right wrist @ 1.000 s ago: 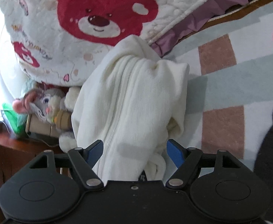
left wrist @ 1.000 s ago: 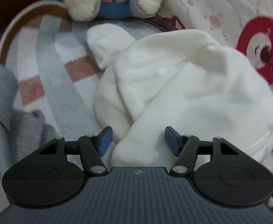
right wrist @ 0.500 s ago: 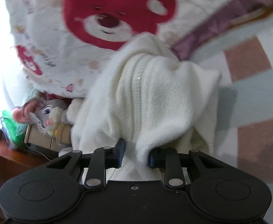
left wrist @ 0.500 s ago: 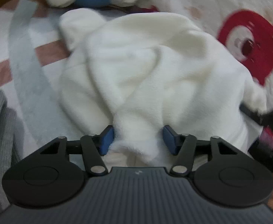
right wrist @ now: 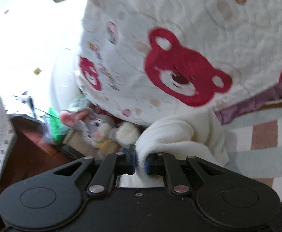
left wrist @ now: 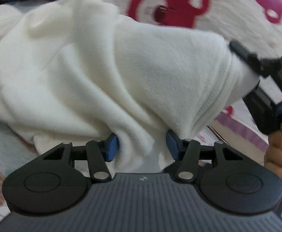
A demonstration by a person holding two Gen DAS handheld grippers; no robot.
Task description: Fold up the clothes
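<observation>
The cream fleece top [left wrist: 106, 73] hangs bunched and unfolded above the striped rug [right wrist: 264, 154], the right gripper [right wrist: 140, 160] clamped tight on one edge, the left gripper [left wrist: 141, 147] half-open around another fold, so the folding is left

This is a home, a bedroom or a child's room by the look of it. Ahead of the right gripper [right wrist: 140, 161] hangs a quilted white bedspread [right wrist: 208, 38] printed with red bear faces, its purple frill [right wrist: 256, 104] falling to a soft rug [right wrist: 262, 141] striped in pale green, white and dusty pink. To the gripper's front left a grey plush rabbit [right wrist: 96, 125] with pink ears leans by a dark wooden piece of furniture [right wrist: 29, 147]. Bright daylight washes out the far left. A cream fleece garment [right wrist: 179, 135] lies on the rug.
</observation>
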